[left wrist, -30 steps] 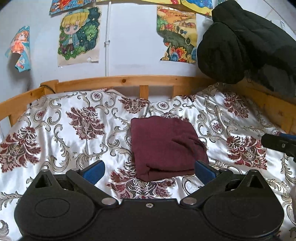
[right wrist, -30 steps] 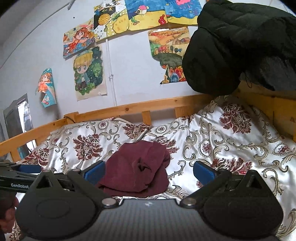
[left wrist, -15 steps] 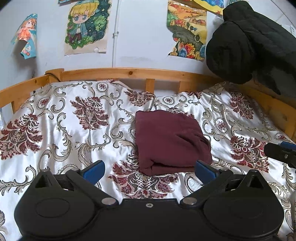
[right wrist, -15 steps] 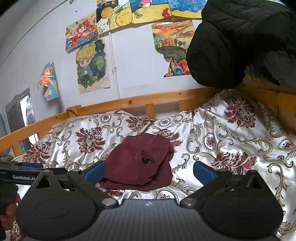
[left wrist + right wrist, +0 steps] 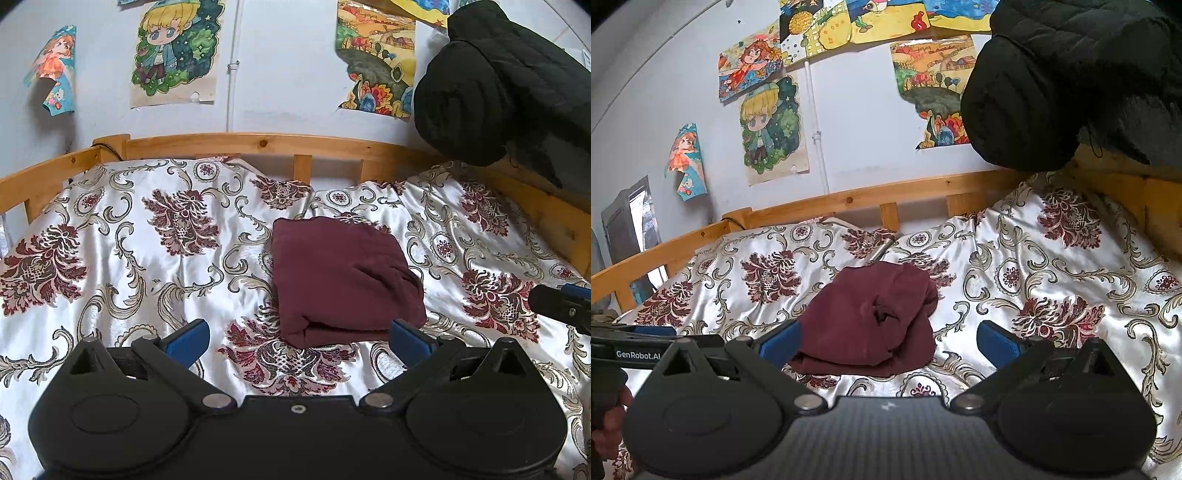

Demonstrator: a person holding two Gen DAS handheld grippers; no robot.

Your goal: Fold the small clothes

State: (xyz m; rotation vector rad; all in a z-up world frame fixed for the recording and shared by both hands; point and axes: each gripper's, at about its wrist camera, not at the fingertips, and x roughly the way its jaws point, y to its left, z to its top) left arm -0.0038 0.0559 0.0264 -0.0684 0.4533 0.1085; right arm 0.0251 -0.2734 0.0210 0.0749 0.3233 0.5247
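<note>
Your bed (image 5: pixel 122 258) is hemmed by a wooden rail (image 5: pixel 258 142) at the far side, with open bedspread left and right of the folded maroon garment (image 5: pixel 340 280). Your left gripper (image 5: pixel 297 338) and right gripper (image 5: pixel 886 338) hang just short of it, jaws wide, holding nothing.

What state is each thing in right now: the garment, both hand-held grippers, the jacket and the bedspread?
Maroon knit garment: folded, lying flat on the bedspread, held by nothing.
Left hand-held gripper: open, empty.
Right hand-held gripper: open, empty.
Black quilted jacket: draped over the wooden bed rail.
Floral satin bedspread: spread out, wrinkled.
</note>
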